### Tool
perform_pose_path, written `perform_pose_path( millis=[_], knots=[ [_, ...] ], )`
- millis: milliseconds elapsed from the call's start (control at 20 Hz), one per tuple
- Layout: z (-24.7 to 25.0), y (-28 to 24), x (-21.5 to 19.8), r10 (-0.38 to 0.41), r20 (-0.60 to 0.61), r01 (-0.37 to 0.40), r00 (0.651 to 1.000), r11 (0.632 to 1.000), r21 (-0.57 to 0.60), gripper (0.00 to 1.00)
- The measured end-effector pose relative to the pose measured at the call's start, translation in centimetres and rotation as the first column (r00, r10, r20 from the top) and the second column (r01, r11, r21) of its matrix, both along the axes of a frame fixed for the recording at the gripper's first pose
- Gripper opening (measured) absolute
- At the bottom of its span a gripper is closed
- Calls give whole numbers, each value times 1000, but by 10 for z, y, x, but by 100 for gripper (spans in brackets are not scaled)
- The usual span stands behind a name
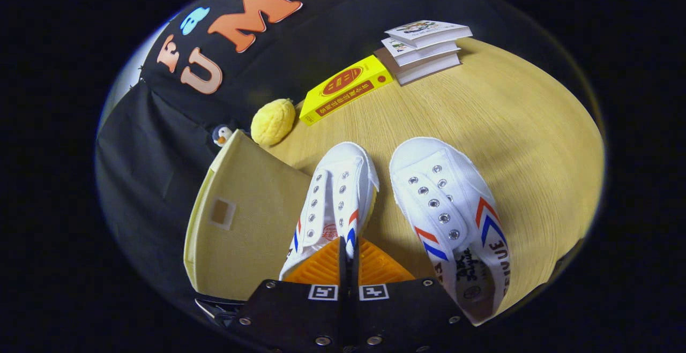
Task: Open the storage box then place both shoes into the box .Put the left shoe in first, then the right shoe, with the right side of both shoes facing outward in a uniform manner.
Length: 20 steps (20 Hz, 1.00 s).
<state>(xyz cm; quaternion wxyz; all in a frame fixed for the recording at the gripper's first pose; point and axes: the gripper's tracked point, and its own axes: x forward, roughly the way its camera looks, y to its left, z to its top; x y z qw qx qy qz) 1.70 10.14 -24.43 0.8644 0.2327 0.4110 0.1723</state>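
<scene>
**Hand-held gripper closing on the left-hand shoe's collar**

Gripper view: the hand-held gripper (347, 259) is reaching forward over the wooden desk (514, 128), its two orange fingers (321, 267) drawn almost together with only a thin dark slit between them. The heel end of the left-hand white shoe (335, 203) is lying right at the fingertips, at 12 o'clock from them, and the fingers are appearing to pinch its collar edge, though whether both pads are pressing on the fabric is hard to tell. That shoe is pointing its toe away towards 12 o'clock and leaning slightly on its side.

Just beside it, at about 2 o'clock from the fingertips, the second white shoe (455, 224) is lying flat on the desk, toe also pointing away, its red and blue stripes and printed insole showing. The two shoes are sitting close together but apart.

At 10 o'clock from the fingers, the pale yellow storage box (241, 219) is standing touching or just beside the gripped shoe, showing a broad flat panel with a small square tab.

Beyond the shoes, a yellow plush ball (273, 121) is resting at 11 o'clock, a yellow book (345, 89) at 12 o'clock, and a stack of books (423, 47) at 1 o'clock
</scene>
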Motion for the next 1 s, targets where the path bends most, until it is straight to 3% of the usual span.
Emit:
perform_pose_path(
  millis=[550, 800, 1000],
  knots=[
    [127, 24, 8, -76, 168, 59, 983, 993, 104, 0],
    [170, 78, -6, -37, 213, 6, 976, 989, 147, 0],
    [167, 134, -18, 11, 204, -41, 979, 989, 144, 0]
  ],
)
